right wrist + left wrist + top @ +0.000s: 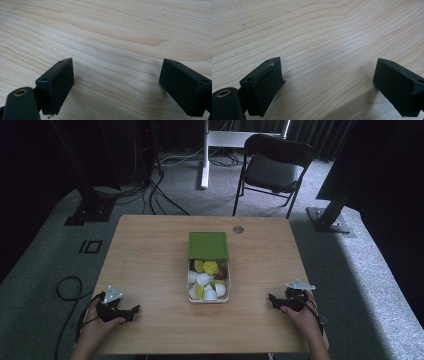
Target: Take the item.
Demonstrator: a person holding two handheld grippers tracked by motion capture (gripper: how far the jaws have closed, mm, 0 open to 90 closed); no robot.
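A: We check the left gripper first. It rests low at the near left corner of the table, held in the person's left hand. Its jaws stand wide apart with bare wood between them.

B: We confirm this in the left gripper view: the two black pads are well separated and grip nothing.

A: We check the right gripper next. It sits near the right edge, held in the right hand, pointing inward toward the middle of the table.

B: Its jaws are likewise spread, with bare wood grain between them in the right gripper view.

A: We locate the box at the table's centre, between both grippers and well apart from each. Its green lid is off the opening, lying at the far end. Inside we see white, yellow-green and brown pieces.
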